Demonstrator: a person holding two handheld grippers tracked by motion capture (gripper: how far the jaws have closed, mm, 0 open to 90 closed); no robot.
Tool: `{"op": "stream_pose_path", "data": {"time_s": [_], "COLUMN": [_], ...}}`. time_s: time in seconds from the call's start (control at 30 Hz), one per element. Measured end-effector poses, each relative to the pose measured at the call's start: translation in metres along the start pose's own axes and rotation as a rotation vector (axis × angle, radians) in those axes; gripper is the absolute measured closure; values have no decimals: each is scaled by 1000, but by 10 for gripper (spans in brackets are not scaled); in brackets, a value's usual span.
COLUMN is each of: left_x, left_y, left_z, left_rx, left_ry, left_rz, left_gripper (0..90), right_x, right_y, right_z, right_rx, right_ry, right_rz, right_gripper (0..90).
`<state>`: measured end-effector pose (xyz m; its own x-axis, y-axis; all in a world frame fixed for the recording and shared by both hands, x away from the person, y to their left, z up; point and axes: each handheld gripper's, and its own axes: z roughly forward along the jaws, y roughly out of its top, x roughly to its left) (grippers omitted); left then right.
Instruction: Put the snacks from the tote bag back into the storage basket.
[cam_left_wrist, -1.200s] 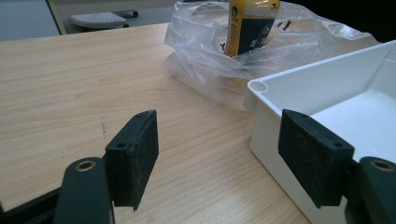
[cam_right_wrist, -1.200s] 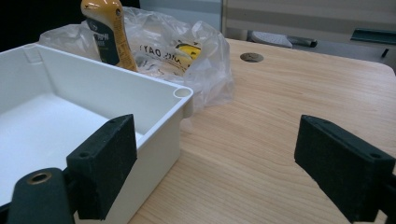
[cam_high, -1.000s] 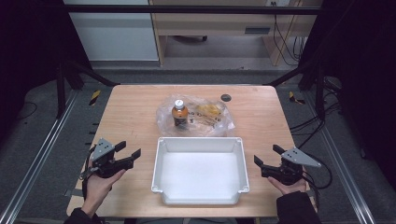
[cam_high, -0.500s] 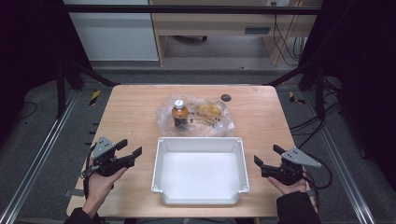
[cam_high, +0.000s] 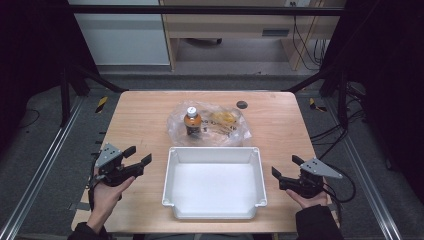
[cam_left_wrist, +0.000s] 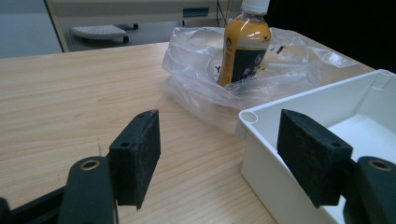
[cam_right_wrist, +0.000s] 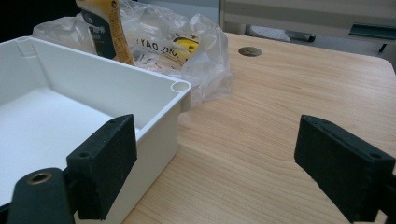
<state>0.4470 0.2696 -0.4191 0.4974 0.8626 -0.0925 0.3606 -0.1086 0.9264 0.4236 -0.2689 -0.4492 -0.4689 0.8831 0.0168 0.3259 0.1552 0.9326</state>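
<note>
The high view looks forward and down from above the person's side, taking in the whole table (cam_high: 150, 120) and the floor beyond. The left gripper view sits low and close over the tabletop at the tray's (cam_left_wrist: 261, 123) left, facing the bottle (cam_left_wrist: 243, 44) in its bag (cam_left_wrist: 196, 79). The right gripper view sits equally low at the tray's (cam_right_wrist: 159, 93) right, facing the bag (cam_right_wrist: 205, 51). Both gripper views share tray, bottle and bag, also seen from above.
</note>
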Motion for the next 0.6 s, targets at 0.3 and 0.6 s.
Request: {"op": "stream_pose_path", "data": {"time_s": [0.3,0.6], "left_x": [-4,-8], "left_y": [6,19], "left_z": [9,20], "left_rx": [12,4], "left_ry": [-14,-22], "left_rz": [29,40], "left_gripper": [298,299], "right_x": [-1,-1], "right_y": [0,0], "right_z": [1,1], "right_rx": [6,4], "right_ry": [-1,-3], "right_rz": [5,7], "right_gripper": [132,132]}}
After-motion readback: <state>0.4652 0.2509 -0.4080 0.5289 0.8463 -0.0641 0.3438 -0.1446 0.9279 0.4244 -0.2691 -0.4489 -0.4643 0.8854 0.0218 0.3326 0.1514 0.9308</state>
